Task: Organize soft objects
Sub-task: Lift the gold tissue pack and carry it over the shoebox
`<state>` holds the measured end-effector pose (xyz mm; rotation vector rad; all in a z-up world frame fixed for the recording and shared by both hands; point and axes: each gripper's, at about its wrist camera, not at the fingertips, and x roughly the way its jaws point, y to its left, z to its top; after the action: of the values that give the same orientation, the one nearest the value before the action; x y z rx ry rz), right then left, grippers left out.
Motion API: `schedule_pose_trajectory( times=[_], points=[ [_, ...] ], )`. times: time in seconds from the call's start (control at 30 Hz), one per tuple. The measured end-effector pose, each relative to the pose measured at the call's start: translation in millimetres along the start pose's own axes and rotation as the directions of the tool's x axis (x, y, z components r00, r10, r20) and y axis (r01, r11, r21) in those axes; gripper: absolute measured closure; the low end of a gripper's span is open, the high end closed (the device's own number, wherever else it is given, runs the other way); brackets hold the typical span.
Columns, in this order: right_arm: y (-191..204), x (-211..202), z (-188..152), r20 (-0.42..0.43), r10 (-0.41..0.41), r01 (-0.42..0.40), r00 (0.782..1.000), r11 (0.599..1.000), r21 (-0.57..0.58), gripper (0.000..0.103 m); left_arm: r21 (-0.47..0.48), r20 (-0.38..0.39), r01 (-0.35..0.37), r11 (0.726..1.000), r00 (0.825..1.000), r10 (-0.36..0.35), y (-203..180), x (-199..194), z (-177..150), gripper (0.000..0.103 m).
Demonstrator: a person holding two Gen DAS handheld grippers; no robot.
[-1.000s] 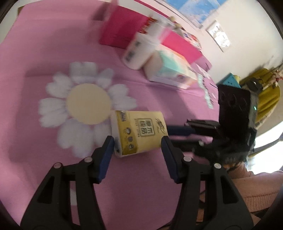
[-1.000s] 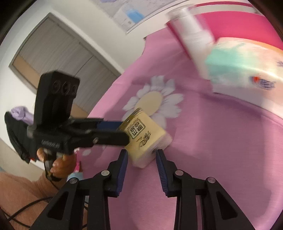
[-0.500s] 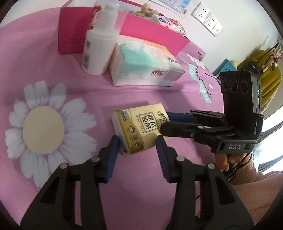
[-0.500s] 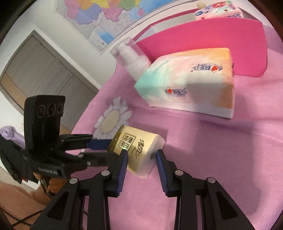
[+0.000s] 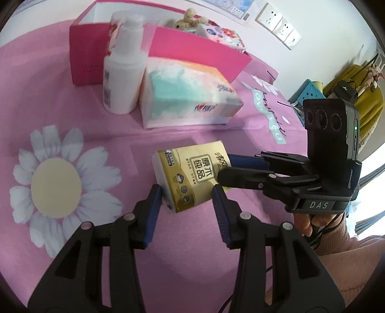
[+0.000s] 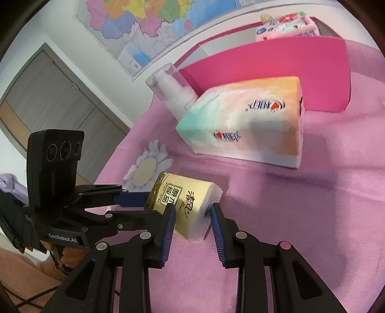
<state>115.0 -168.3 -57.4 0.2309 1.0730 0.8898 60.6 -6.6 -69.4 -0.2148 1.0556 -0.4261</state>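
Two handheld grippers pinched one small yellow tissue pack (image 5: 192, 177) from different sides above a pink tablecloth (image 5: 182, 245). The left gripper (image 5: 186, 199) had its blue-padded fingers pressed against the pack's near end, while the right gripper (image 6: 191, 216) clamped the pack's other end, its fingers reaching in from the right of the left wrist view. The pack appeared lifted and tilted, casting a shadow on the cloth, though whether any corner touched the cloth could not be told.

Beyond it stood a larger pastel tissue box (image 5: 187, 101) with a white pump bottle (image 5: 122, 77) just beside it on the left, and behind both an open pink box (image 5: 197, 53). The pink box's contents were only partly visible over its wall: a small plush toy (image 5: 190, 20) and a floral-printed packet (image 6: 287, 25). The bottle's pump head was blurred, and the person's hand behind the right gripper was mostly hidden by the tool's body. A white daisy print (image 5: 57, 185) lay on the cloth to the left.

Compared with half a second earlier, both grippers kept their hold, and the pack had been carried a little nearer the tissue box, which loomed larger in both views. A full second before, the left gripper's fingers had stood wider apart around the pack, over the daisy print.
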Motion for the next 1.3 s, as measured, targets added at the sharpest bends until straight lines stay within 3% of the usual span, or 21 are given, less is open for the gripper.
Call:
schedule_pose_trajectory(
  times=[1.3],
  points=[
    [5.9,-53.3,9.6,0.112,-0.033,0.038,0.993,0.998,-0.049,0.073,0.111,0.092,-0.037,0.993,0.995,0.027,-31.8,-26.3,17.6,0.058]
  ],
)
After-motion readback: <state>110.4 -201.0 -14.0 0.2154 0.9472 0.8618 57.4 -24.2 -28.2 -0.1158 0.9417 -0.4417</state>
